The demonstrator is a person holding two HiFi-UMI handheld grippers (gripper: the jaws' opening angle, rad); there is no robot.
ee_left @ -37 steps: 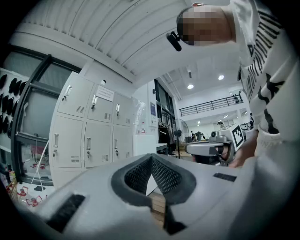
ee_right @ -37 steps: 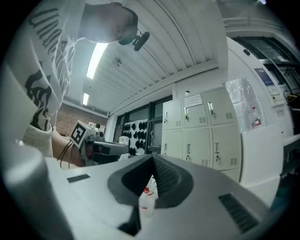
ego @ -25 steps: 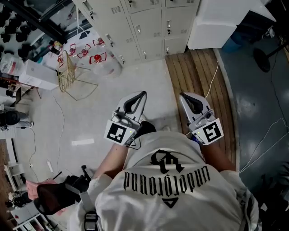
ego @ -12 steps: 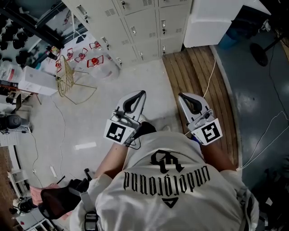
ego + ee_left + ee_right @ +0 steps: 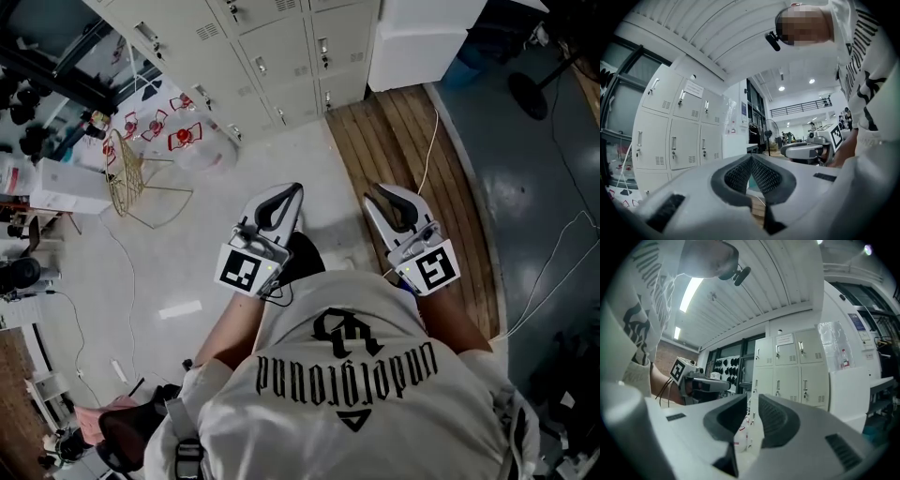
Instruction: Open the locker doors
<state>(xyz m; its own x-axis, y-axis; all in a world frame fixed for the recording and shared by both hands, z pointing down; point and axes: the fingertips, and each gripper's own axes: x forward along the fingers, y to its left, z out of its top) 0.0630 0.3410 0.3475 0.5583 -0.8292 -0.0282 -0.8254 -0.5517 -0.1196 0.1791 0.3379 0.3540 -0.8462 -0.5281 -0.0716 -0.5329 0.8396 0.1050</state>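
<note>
Several pale grey locker doors stand in stacked rows at the far edge of the floor, ahead of the person and a little to the left. Every door that shows is closed, each with a small handle and a vent. The left gripper view shows the lockers off to its left. The right gripper view shows them straight ahead, past the jaws.

Both grippers are held low in front of the person's white printed T-shirt, well apart from the lockers and touching none of them. The left gripper has its jaws pressed together at the tips, and its own view shows nothing between them. The right gripper hangs above the strip of wooden boards. Its jaws are opening, with a narrow gap and nothing between the pads.

A white block stands just beside the lockers on their right. A thin cable trails across the boards. To the left, on the pale floor, a gold wire frame sits near a clear bag with red marks.
</note>
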